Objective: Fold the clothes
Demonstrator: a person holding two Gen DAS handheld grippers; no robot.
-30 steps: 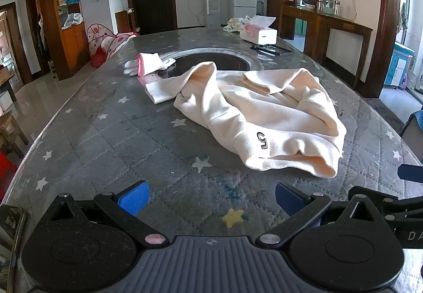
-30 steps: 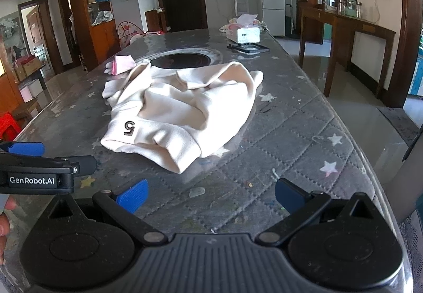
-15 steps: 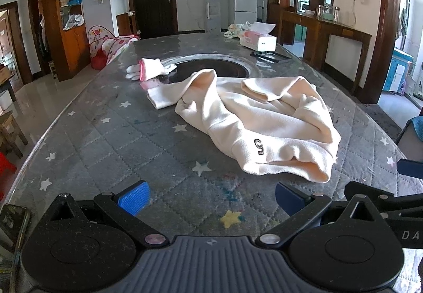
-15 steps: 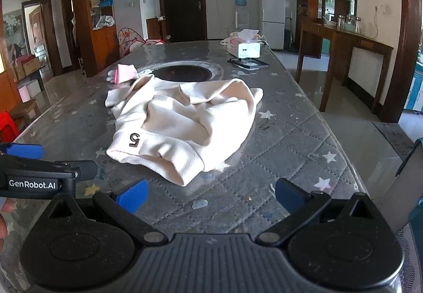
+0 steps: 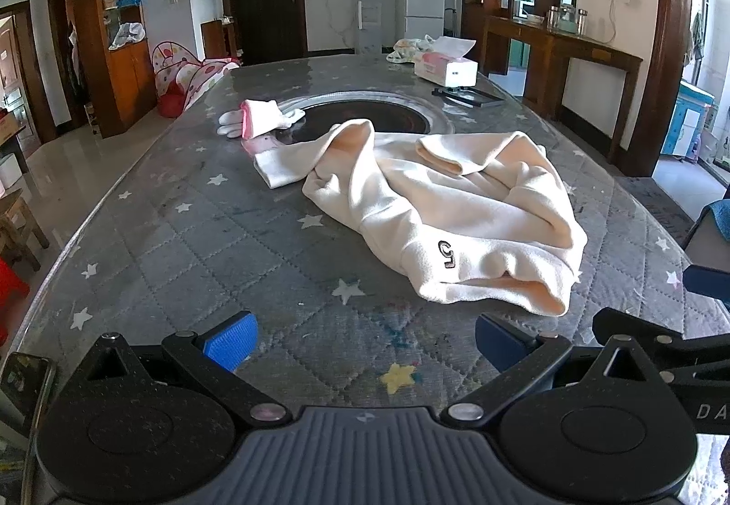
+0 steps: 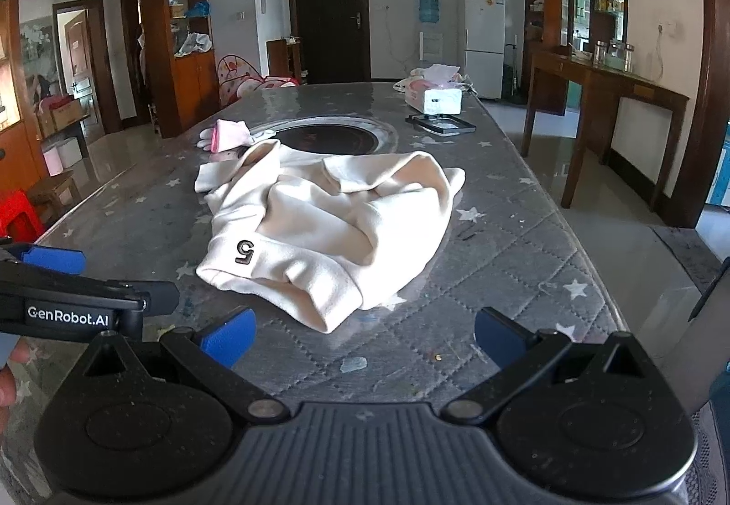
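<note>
A cream garment [image 5: 438, 208] with a black "5" on its hem lies crumpled in the middle of the grey star-patterned table [image 5: 191, 249]. It also shows in the right wrist view [image 6: 333, 222]. My left gripper [image 5: 365, 338] is open and empty, hovering near the table's front edge, short of the garment. My right gripper [image 6: 362, 334] is open and empty, just short of the garment's near hem. The left gripper also shows at the left of the right wrist view [image 6: 68, 295].
A pink and white small garment [image 5: 258, 119] lies beyond the cream one, beside a round dark inset [image 5: 365, 119] in the table. A tissue box [image 5: 445, 67] and a flat dark tray [image 5: 470, 96] stand at the far right. A phone [image 5: 23, 386] lies at the near left edge.
Both grippers have drawn back and risen a little, so the garment sits slightly farther off. The garment has not moved. Both grippers stay open.
</note>
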